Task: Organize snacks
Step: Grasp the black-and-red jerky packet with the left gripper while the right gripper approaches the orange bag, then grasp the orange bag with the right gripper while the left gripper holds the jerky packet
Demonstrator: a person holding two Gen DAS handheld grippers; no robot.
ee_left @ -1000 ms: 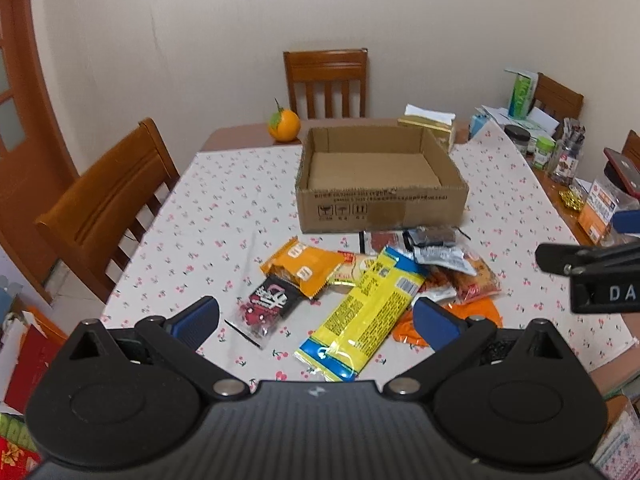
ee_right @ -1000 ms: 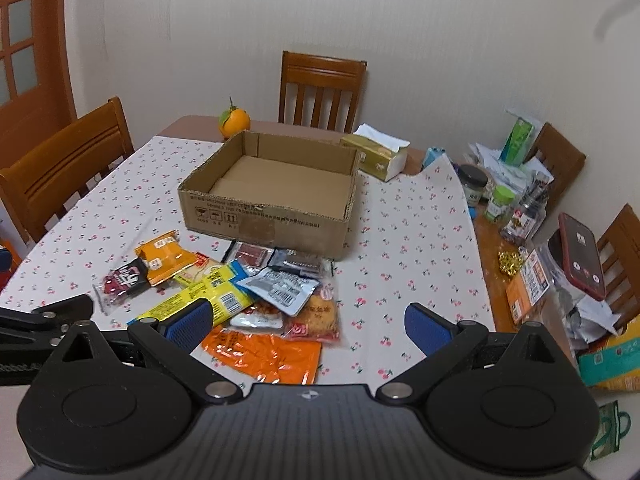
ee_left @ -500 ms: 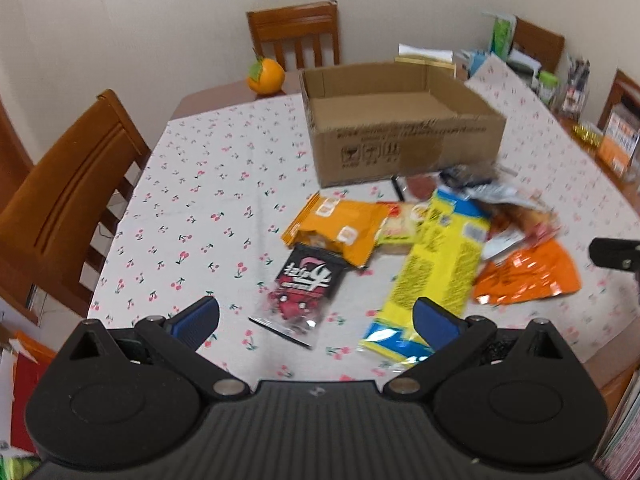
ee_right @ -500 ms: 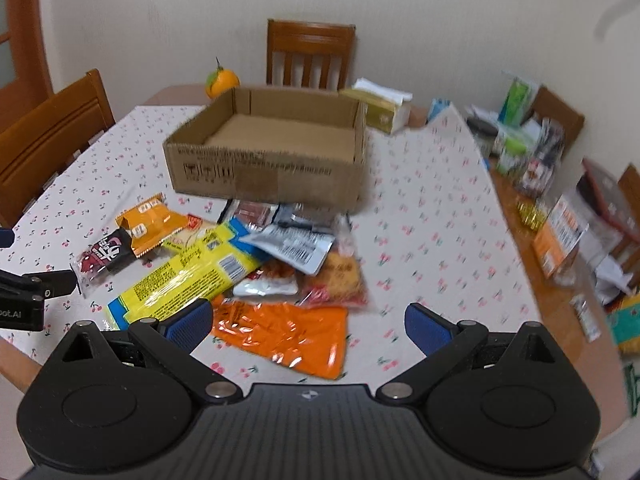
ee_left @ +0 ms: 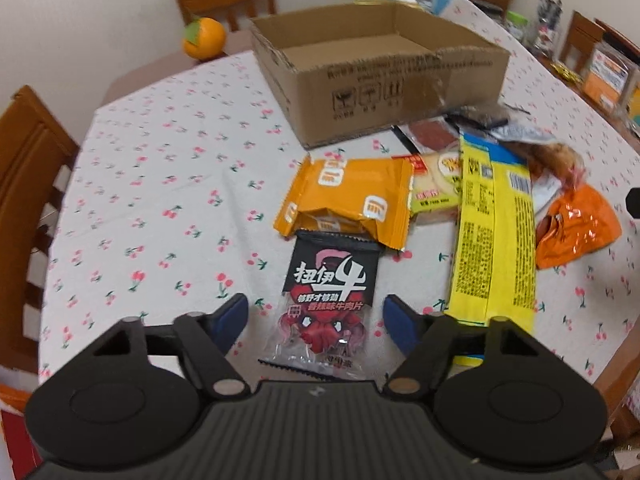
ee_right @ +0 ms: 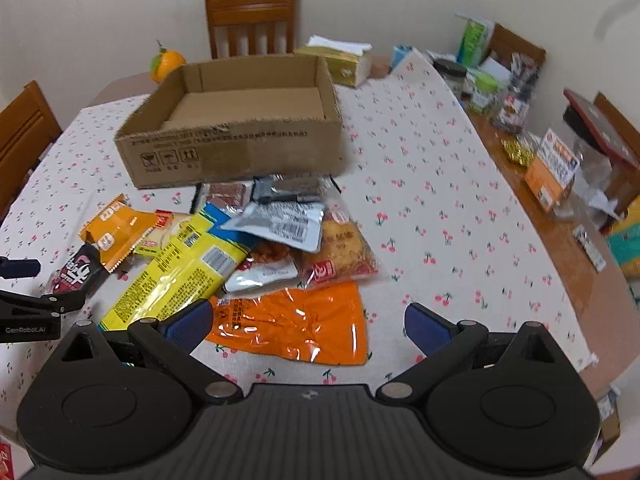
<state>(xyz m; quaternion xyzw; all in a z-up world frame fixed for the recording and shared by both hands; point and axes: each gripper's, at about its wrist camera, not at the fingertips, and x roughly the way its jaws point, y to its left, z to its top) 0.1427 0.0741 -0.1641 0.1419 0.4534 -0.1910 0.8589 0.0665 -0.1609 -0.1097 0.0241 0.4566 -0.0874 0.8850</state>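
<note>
Table [ee_right: 420,184] with cherry cloth; cardboard box [ee_right: 236,152], open-topped, nothing visible inside. Snack packets [ee_right: 260,248] heaped just before it. Left gripper [ee_left: 316,318]: jaws closing, black jerky packet [ee_left: 330,292] between, untouched. Right gripper [ee_right: 308,326]: spread wide above orange packet [ee_right: 296,324].

Left gripper [ee_left: 315,314], jaws closing, with a black-and-red snack packet [ee_left: 327,305] lying flat on the cherry-print tablecloth [ee_left: 160,184] between its blue pads, which stand apart from the packet's edges. Just beyond the packet, an orange wrapper [ee_left: 349,201] overlaps its far end. To the right lies a long yellow packet [ee_left: 493,236], with a crumpled orange bag [ee_left: 576,226] beside it. Behind stands an open cardboard box [ee_left: 384,80]; an orange fruit [ee_left: 203,38] sits at the table's far left corner.
</note>
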